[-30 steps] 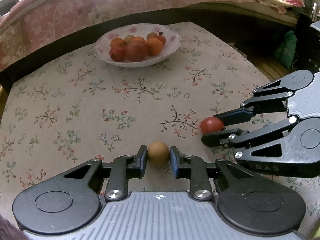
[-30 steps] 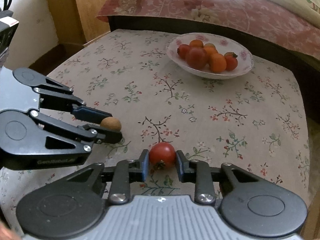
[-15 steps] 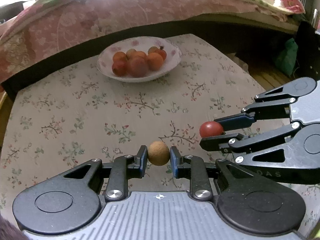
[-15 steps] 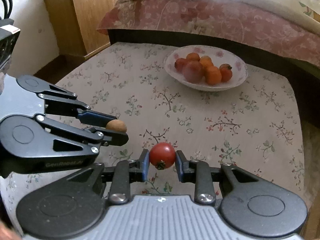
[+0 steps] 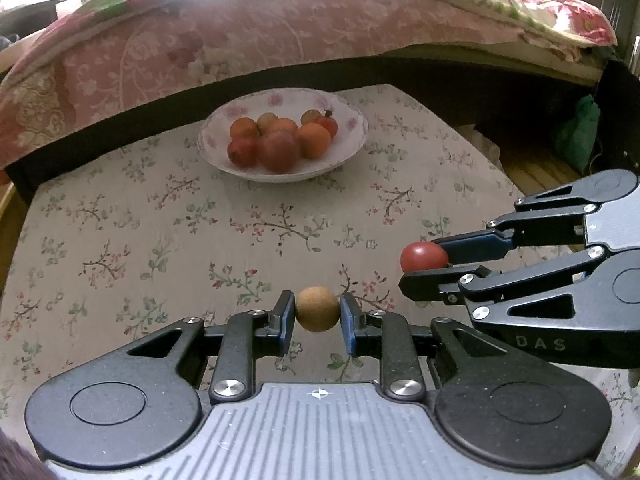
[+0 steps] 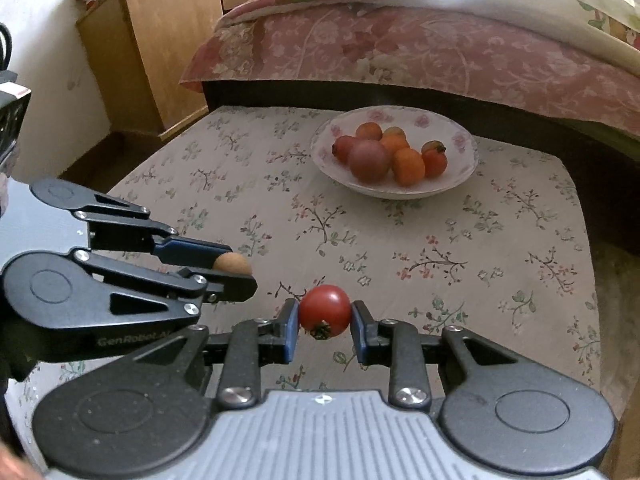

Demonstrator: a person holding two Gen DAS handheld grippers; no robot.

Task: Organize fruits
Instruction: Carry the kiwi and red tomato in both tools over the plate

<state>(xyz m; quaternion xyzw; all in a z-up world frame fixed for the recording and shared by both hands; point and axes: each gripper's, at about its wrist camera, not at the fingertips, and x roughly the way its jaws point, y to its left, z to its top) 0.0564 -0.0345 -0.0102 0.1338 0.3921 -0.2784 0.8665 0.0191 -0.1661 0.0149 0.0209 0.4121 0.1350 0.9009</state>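
Bed (image 6: 420, 52): pink floral quilt — behind the table.
Cabinet (image 6: 160, 48): wooden, against white wall (image 6: 44, 60).
Light: bright — from above.

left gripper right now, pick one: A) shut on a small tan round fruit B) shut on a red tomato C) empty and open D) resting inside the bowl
A: the left gripper is shut on the small tan round fruit, pinched between its fingers above the tablecloth; the red tomato is held by the right gripper, and the bowl sits farther off.
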